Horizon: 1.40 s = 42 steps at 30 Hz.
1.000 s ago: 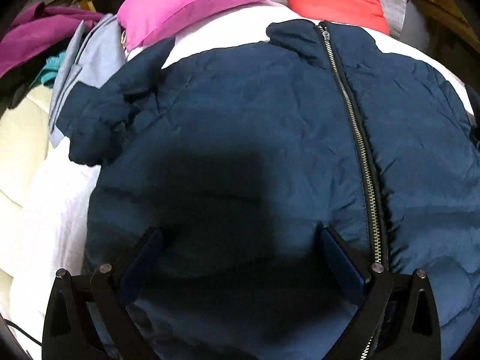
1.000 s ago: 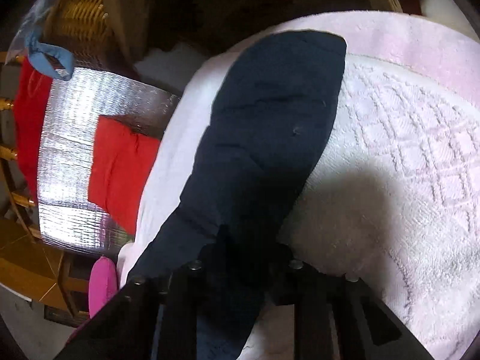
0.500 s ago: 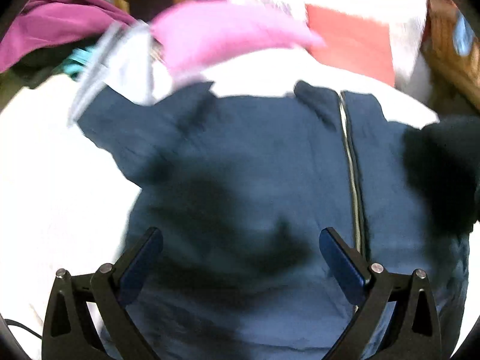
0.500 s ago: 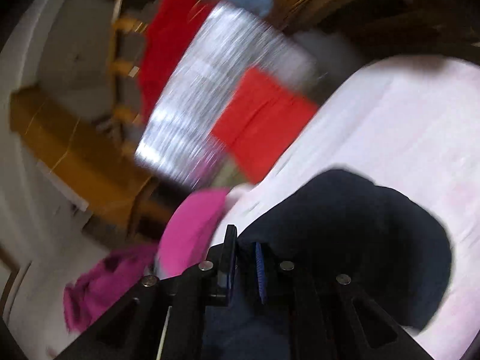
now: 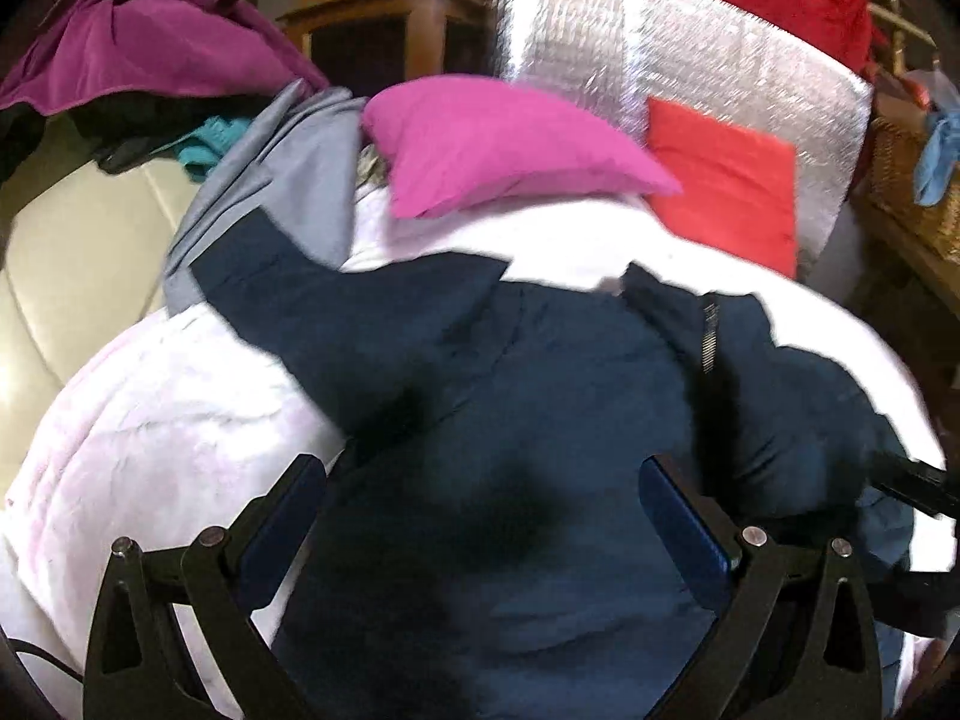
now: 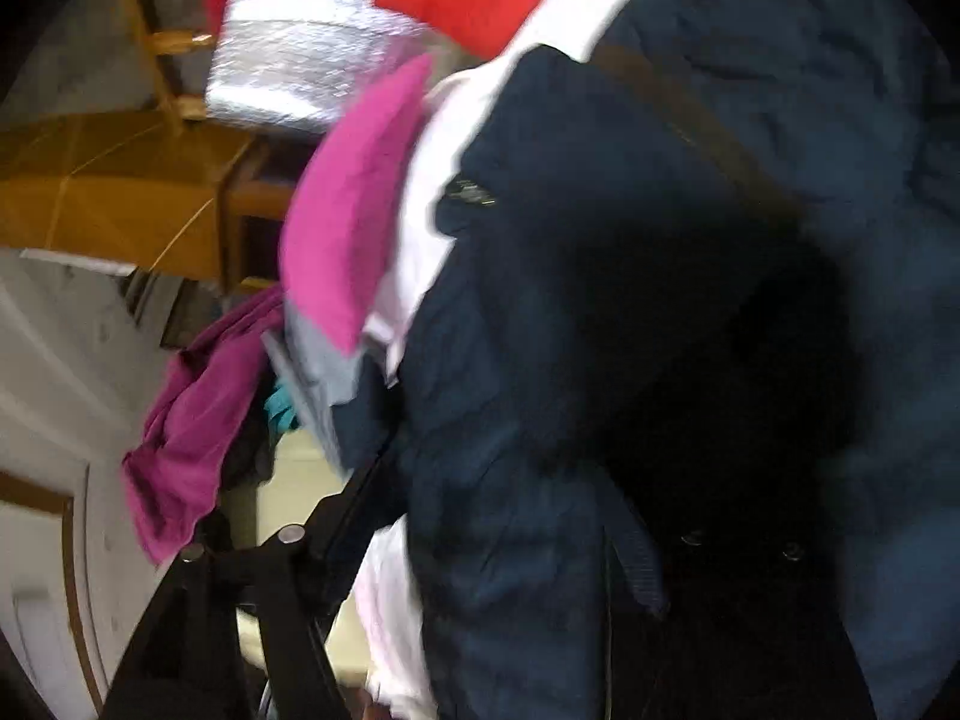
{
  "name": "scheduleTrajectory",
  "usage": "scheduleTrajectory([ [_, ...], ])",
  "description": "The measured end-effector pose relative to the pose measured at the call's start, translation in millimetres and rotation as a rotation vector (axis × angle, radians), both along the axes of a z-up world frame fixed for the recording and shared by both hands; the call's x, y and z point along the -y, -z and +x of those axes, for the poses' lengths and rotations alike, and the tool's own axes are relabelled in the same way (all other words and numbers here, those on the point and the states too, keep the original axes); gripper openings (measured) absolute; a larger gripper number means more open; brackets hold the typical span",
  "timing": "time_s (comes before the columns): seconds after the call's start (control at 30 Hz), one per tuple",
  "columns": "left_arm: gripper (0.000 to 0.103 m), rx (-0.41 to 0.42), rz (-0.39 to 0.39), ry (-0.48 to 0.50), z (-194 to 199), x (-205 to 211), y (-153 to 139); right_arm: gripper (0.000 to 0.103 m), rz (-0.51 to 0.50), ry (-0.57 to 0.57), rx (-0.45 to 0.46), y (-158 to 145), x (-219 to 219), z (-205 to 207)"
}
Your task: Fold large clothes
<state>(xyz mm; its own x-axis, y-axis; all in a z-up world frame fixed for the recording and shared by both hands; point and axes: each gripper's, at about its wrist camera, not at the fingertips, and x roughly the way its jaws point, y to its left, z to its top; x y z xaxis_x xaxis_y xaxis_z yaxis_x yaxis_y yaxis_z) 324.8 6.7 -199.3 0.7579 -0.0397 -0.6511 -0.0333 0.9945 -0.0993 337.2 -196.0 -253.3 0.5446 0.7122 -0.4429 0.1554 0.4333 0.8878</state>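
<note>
So far we have one sleeve (image 5: 798,420) folded over the jacket (image 5: 540,480) on the bed (image 5: 150,432); other sleeve (image 5: 336,312) remains; left gripper (image 5: 480,516) fingers spread empty, right gripper (image 6: 480,516) fingers opening, letting the sleeve go

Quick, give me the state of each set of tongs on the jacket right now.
Left tongs: open, holding nothing, over the navy jacket.
Right tongs: jaws opening; the blurred, jacket-covered view does not show a grip.

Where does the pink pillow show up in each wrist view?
Left wrist: pink pillow upper centre, lying on the white blanket behind the navy jacket.
Right wrist: pink pillow left of centre, turned on end.
Shared landmark: silver foil mat.
</note>
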Motion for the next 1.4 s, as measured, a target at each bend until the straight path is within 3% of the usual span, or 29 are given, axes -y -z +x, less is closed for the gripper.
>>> scheduleTrajectory([
  [0.07,0.103,0.012,-0.033,0.048,1,10,-2,0.075,0.004,0.013,0.061,-18,19,-18],
  [0.13,0.103,0.019,-0.066,0.097,3,24,-3,0.081,-0.034,0.115,0.12,-35,60,-38],
  [0.2,0.103,0.029,-0.08,0.139,5,39,-3,0.083,-0.1,0.229,0.123,-37,91,-49],
  [0.3,0.103,0.04,-0.067,0.222,5,74,-1,0.084,-0.138,0.365,0.053,-22,136,-54],
  [0.4,0.103,0.051,-0.018,0.276,10,106,2,0.084,-0.162,0.444,-0.005,-7,153,-51],
  [0.53,0.103,0.008,0.014,0.303,32,142,15,0.084,-0.233,0.474,-0.053,3,153,-38],
  [0.67,0.102,-0.05,0.063,0.336,48,167,32,0.077,-0.287,0.483,-0.121,11,154,-20],
  [0.7,0.088,-0.058,0.071,0.343,48,171,37,0.071,-0.307,0.484,-0.13,11,155,-17],
  [0.73,0.075,-0.069,0.071,0.369,50,176,42,0.057,-0.337,0.475,-0.141,15,154,-11],
  [0.77,0.048,-0.084,0.059,0.401,51,178,47,0.048,-0.345,0.456,-0.15,19,155,-11],
  [0.8,0.044,-0.095,0.068,0.406,53,181,51,0.036,-0.345,0.441,-0.166,24,156,-6],
  [0.9,0.028,-0.048,0.087,0.413,48,179,46,0.033,-0.356,0.444,-0.182,27,157,-3],
  [1.0,0.021,-0.027,0.047,0.411,48,164,34,0.033,-0.355,0.446,-0.173,22,156,0],
  [1.23,0.02,-0.12,-0.123,0.372,51,110,22,0.032,-0.378,0.432,-0.176,22,154,-1],
  [1.33,0.034,-0.157,-0.201,0.345,52,85,21,0.035,-0.409,0.433,-0.155,12,150,-4],
  [1.4,0.056,-0.159,-0.215,0.302,51,67,20,0.035,-0.435,0.422,-0.142,7,146,-3],
])
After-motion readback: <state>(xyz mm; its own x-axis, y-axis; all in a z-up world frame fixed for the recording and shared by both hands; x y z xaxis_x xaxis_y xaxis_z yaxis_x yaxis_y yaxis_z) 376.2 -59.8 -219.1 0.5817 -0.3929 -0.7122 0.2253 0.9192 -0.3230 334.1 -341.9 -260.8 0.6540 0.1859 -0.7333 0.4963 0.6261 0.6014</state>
